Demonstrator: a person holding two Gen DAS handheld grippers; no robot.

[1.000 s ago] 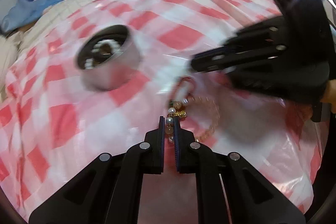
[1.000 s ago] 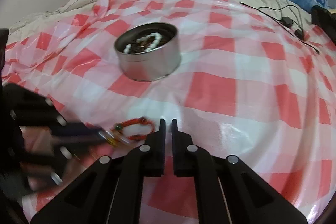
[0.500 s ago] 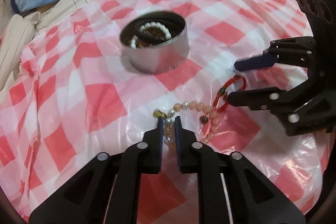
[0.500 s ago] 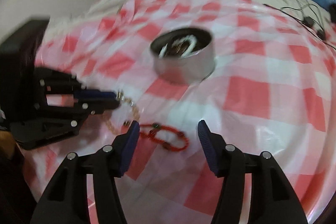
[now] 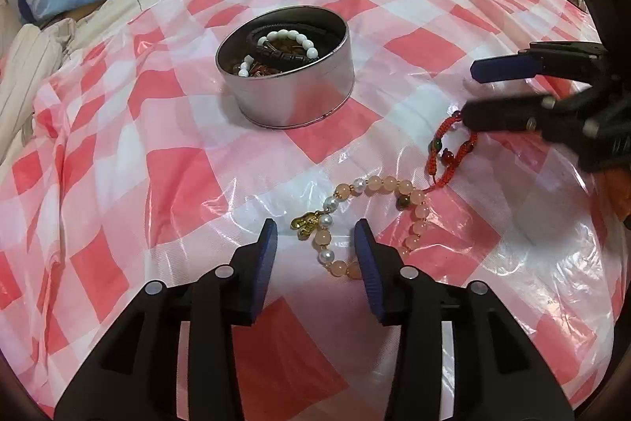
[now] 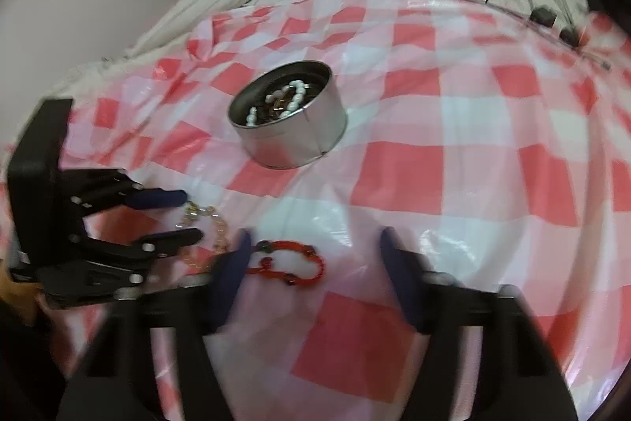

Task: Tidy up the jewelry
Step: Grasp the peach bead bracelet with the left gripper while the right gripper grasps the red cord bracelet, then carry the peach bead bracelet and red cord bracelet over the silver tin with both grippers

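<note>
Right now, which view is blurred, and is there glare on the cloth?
Right wrist view: motion-blurred, worst on the right gripper and red bracelet. Left wrist view: sharp on the tin and bead bracelet; glare streaks on the cloth.

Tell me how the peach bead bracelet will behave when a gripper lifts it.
The peach bead bracelet lies in a loose curve, so it will probably droop from whichever bead is pinched. Its round, glossy beads may slip between the pads. The gold charm would likely dangle.
</note>
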